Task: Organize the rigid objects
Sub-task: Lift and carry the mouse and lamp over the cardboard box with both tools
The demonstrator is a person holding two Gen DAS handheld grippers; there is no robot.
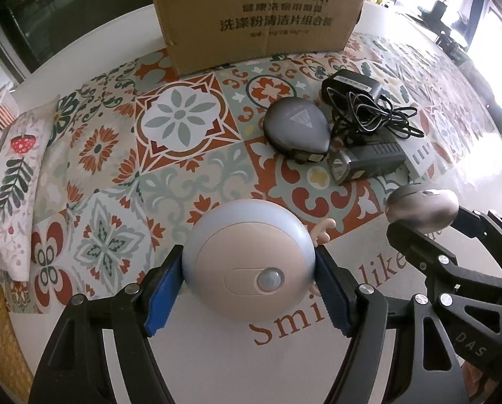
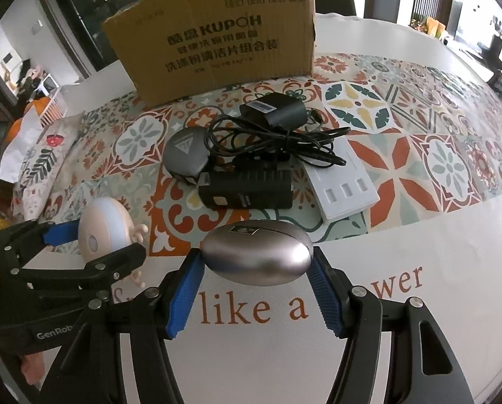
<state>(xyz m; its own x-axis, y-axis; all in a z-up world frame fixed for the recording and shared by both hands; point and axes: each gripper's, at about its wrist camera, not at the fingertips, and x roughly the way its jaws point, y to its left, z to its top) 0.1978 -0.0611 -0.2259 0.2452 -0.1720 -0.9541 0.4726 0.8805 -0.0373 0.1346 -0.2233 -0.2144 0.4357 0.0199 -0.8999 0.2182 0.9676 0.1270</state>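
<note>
A: Your left gripper is clamped on the round pale-pink device with the blue rim and a small sensor dome on its face; both blue pads press its sides, and it hangs above the white strip of the patterned tablecloth.

B: And my right one?

A: Your right gripper grips the smooth silver egg-shaped case by its two ends, above the brown lettering printed on the cloth. You hold the two grippers side by side, close together.

B: What is left on the table?

A: A cluster, lying between your grippers and the brown cardboard box with black printing, which stands upright at the far side. In it you have a dark grey teardrop-shaped case, a black power adapter with a tangled black cable, a black ribbed rectangular block and a flat white rectangular hub with slots. The teardrop case touches the black block; the cable lies over the block and the hub.

B: Anything at the edge?

A: A folded floral cloth with a strawberry print lies at your far left.
</note>
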